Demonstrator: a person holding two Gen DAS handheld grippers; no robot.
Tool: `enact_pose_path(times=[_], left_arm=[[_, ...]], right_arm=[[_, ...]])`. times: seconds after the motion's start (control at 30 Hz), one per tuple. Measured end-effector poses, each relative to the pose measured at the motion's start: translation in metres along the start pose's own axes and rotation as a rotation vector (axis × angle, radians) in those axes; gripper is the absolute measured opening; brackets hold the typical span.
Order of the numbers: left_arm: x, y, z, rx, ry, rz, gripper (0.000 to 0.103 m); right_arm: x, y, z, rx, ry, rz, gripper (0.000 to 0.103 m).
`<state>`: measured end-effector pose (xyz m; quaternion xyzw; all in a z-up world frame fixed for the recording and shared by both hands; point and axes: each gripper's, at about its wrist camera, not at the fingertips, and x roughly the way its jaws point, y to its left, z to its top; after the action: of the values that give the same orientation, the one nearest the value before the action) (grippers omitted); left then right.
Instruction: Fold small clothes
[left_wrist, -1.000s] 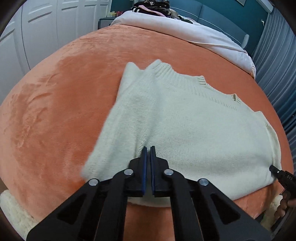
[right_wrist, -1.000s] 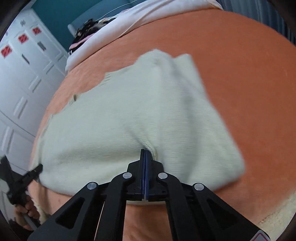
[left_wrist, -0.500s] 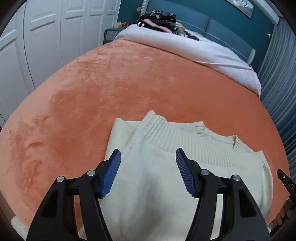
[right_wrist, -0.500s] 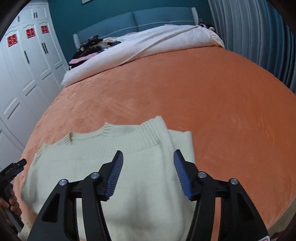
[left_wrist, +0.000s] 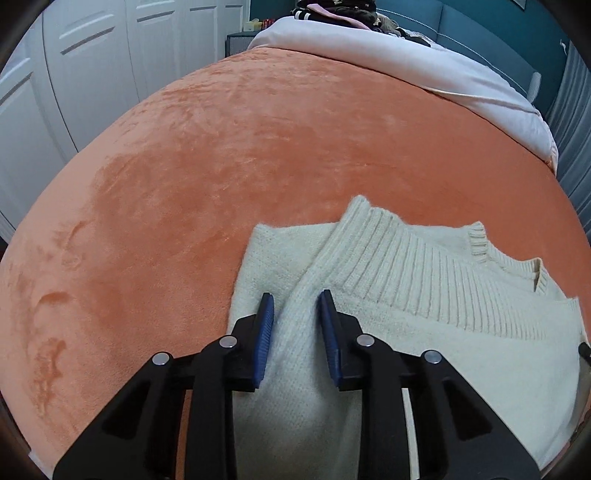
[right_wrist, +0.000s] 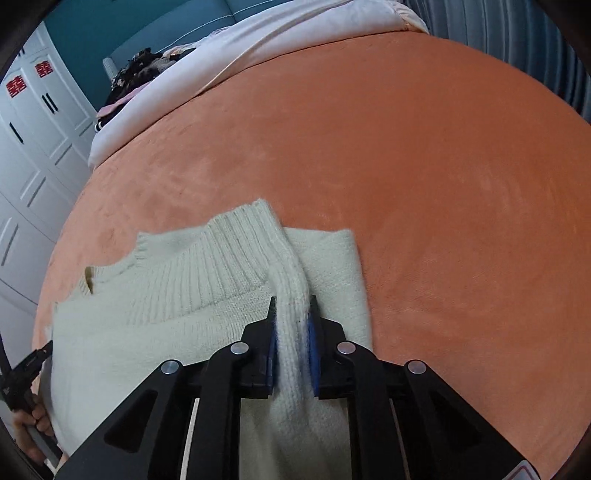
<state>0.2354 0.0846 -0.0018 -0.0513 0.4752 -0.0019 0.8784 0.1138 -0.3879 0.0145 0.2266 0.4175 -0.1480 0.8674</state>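
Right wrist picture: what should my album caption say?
Right tongs pinching a fold of cream sweater on the orange blanket.

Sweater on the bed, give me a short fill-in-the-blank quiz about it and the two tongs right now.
1. The cream sweater lies on an ____ blanket.
2. A raised ridge of knit runs between the pads of the right tongs, whose pads are coloured ____.
3. The left tongs sit over the sweater with their jaws ____.
4. The ribbed hem lies on the sweater's ____ layer.

Missing words: orange; blue; open; top
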Motion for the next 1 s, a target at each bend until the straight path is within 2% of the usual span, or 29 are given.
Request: enact_pose_path(times=[0.03, 0.07, 0.17, 0.23, 0.3, 0.33, 0.37, 0.43, 0.5, 0.53, 0.57, 0.63, 0.67, 0.77, 0.8, 0.83, 0.87, 0.9, 0.93, 0.97, 1.0], left_arm=[[-0.011, 0.002, -0.001, -0.011, -0.011, -0.003, 0.026], [-0.023, 0.004, -0.003, -0.019, -0.029, -0.014, 0.026], [-0.072, -0.003, -0.026, -0.019, -0.085, -0.083, 0.028], [-0.094, -0.017, -0.052, -0.013, -0.079, -0.151, 0.036], [-0.096, -0.033, -0.080, -0.001, -0.029, -0.193, 0.039], [-0.091, -0.038, -0.090, 0.014, -0.007, -0.186, 0.039], [-0.083, -0.038, -0.100, 0.018, 0.019, -0.146, 0.039], [-0.074, -0.022, -0.109, -0.002, 0.030, -0.133, 0.035], [-0.078, -0.003, -0.109, -0.009, 0.022, -0.142, 0.032], [-0.081, 0.005, -0.108, -0.008, 0.021, -0.140, 0.027], [-0.082, 0.013, -0.108, -0.008, 0.027, -0.157, 0.025], [-0.083, 0.019, -0.110, -0.003, 0.029, -0.183, 0.025], [-0.085, 0.016, -0.114, 0.008, 0.019, -0.175, 0.025], [-0.089, 0.005, -0.120, 0.016, 0.004, -0.135, 0.026], [-0.093, 0.004, -0.120, -0.006, 0.013, -0.133, 0.032], [-0.100, 0.007, -0.121, -0.036, 0.013, -0.147, 0.043], [-0.110, 0.013, -0.123, -0.072, -0.003, -0.166, 0.048], [-0.121, 0.020, -0.124, -0.108, -0.028, -0.164, 0.067], [-0.129, 0.028, -0.127, -0.145, -0.054, -0.139, 0.087], [-0.135, 0.039, -0.130, -0.183, -0.074, -0.103, 0.090], [-0.134, 0.049, -0.132, -0.217, -0.074, -0.091, 0.090]], right_arm=[[-0.021, 0.006, -0.003, -0.016, -0.050, 0.010, 0.022], [-0.035, 0.012, -0.010, -0.030, -0.075, 0.023, 0.022], [-0.068, 0.049, -0.046, -0.125, -0.081, 0.123, 0.022], [-0.070, 0.077, -0.078, -0.198, -0.022, 0.194, 0.022], [-0.059, 0.108, -0.106, -0.257, 0.049, 0.253, 0.019], [-0.051, 0.118, -0.115, -0.285, 0.068, 0.241, 0.009], [-0.042, 0.117, -0.120, -0.287, 0.088, 0.212, 0.009], [-0.034, 0.087, -0.120, -0.217, 0.105, 0.137, 0.009], [-0.038, 0.033, -0.115, -0.095, 0.092, 0.068, 0.004], [-0.042, 0.003, -0.113, -0.025, 0.088, 0.052, 0.000], [-0.048, -0.027, -0.113, 0.045, 0.079, 0.038, 0.000], [-0.052, -0.060, -0.116, 0.127, 0.083, 0.124, 0.000], [-0.053, -0.061, -0.119, 0.130, 0.083, 0.128, 0.000], [-0.062, -0.034, -0.123, 0.010, 0.072, 0.045, 0.000], [-0.069, -0.028, -0.126, 0.000, 0.063, 0.037, 0.000], [-0.077, -0.024, -0.129, 0.011, 0.044, 0.036, 0.009], [-0.086, -0.026, -0.132, 0.037, 0.017, 0.035, 0.021], [-0.086, -0.026, -0.132, 0.037, 0.017, 0.035, 0.030], [-0.092, -0.029, -0.137, 0.068, -0.010, 0.034, 0.054], [-0.093, -0.032, -0.142, 0.106, -0.032, 0.033, 0.067], [-0.095, -0.041, -0.149, 0.144, -0.040, 0.038, 0.067]])
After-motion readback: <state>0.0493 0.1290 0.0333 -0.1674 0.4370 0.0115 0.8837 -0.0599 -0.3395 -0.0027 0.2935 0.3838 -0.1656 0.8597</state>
